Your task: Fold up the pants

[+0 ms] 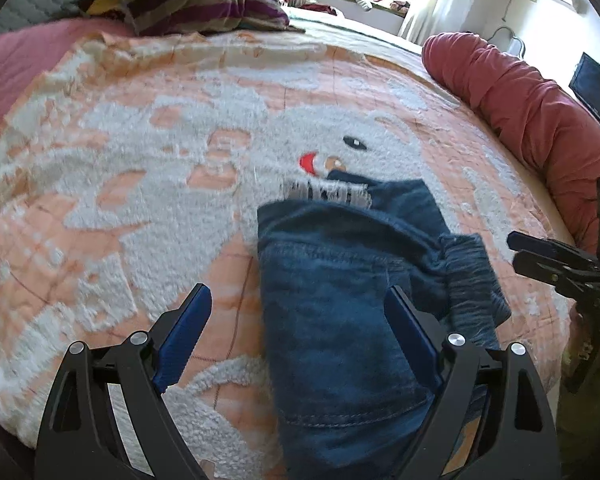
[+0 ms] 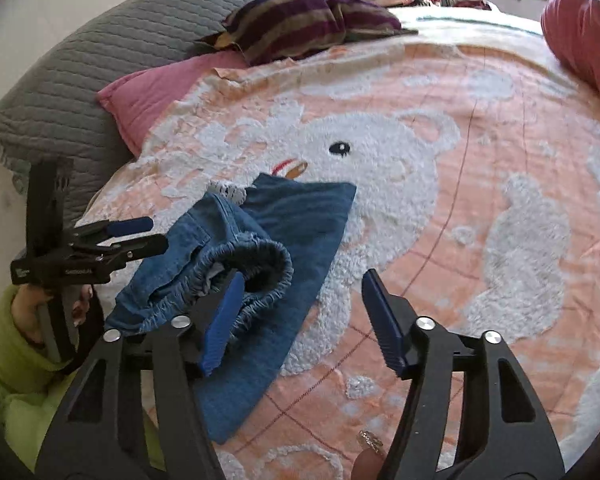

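Blue denim pants (image 2: pixel 284 240), small, lying folded on a peach bedspread (image 2: pixel 480 208) with a fluffy white bear figure; in the right wrist view they run from the frame's centre down toward lower left, elastic waistband (image 2: pixel 260 264) gaping open on top, a scrap of white lace (image 2: pixel 226 190) showing at the upper end just below the bear's muzzle. Left gripper (image 1: pixel 300 320): blue-padded jaws spread wide at the bottom of its own view, nothing between the pads; the pants lie beneath, the right-hand finger (image 1: pixel 410 328) over the denim, the left-hand one over bare bedspread. Right gripper (image 2: pixel 300 320): jaws apart and empty, its left finger (image 2: pixel 224 320) just in front of the waistband, whether touching cannot be told; the other over the bedspread. A hand in a lime-green sleeve (image 2: pixel 16 360) holds the left gripper at the frame's left edge. Also present: striped purple cushion (image 2: pixel 300 24) at top centre, pink pillow (image 2: pixel 156 92), grey quilted cover (image 2: pixel 100 52) upper left, red bolster (image 1: pixel 532 116) at right.
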